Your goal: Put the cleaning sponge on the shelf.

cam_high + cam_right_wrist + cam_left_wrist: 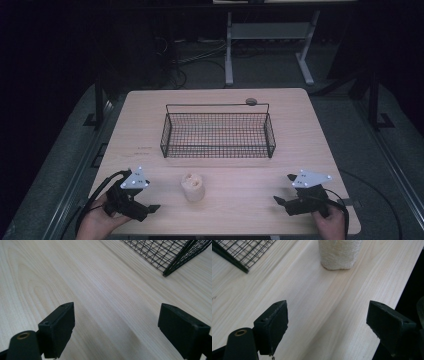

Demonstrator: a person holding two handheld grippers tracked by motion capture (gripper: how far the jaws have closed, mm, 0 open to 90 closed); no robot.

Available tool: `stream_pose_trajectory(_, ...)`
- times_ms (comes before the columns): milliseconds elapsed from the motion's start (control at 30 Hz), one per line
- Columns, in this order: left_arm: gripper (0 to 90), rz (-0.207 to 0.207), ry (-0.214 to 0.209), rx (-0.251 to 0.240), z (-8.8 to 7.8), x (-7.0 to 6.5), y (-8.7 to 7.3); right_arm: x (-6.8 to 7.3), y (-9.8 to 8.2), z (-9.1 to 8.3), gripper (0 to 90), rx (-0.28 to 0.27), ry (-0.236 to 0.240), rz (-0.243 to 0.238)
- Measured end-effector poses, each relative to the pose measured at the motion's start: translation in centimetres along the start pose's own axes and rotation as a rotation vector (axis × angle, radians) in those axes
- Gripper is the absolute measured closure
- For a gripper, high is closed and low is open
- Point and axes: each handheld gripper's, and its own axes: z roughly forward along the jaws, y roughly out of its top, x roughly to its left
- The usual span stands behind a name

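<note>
We see a pale wooden table [150, 125]. On it stand a black wire basket [218, 131], a whitish roll [193, 187] near our edge, and a small round disc [251, 101] behind the basket.

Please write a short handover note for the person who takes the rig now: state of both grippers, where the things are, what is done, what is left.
Left gripper: open, holding nothing, at the near left of the table, jaws pointing toward the white mesh-wrapped roll.
Right gripper: open, holding nothing, at the near right.
Roll: upright on the table, between the grippers, in front of the wire basket.
Basket: mid-table, appears to hold nothing.
Done: nothing yet; the roll is untouched.
Left: probably grasp the roll, the left gripper being nearer, and put it in the basket.
</note>
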Motion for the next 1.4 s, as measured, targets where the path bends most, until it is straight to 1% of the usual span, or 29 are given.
stream_pose_trajectory(267,17.0,0.01,-0.015,0.007,0.7,-0.2,1.1,0.1,0.1,0.0,13.5,0.0,0.001,-0.004)
stream_pose_trajectory(600,17.0,0.039,-0.037,0.008,1.4,-0.3,2.8,0.2,0.1,0.0,13.5,-0.001,0.001,-0.003)
stream_pose_trajectory(867,17.0,0.049,-0.049,0.004,1.8,-0.4,3.6,0.3,0.2,0.0,13.5,-0.002,0.005,-0.002)
stream_pose_trajectory(1167,17.0,0.057,-0.065,0.01,2.3,-0.4,4.5,0.3,0.2,0.0,13.5,-0.003,0.007,-0.006)
stream_pose_trajectory(1400,17.0,0.072,-0.077,0.017,2.7,-0.4,5.3,0.3,0.2,0.0,13.5,-0.006,0.008,-0.006)
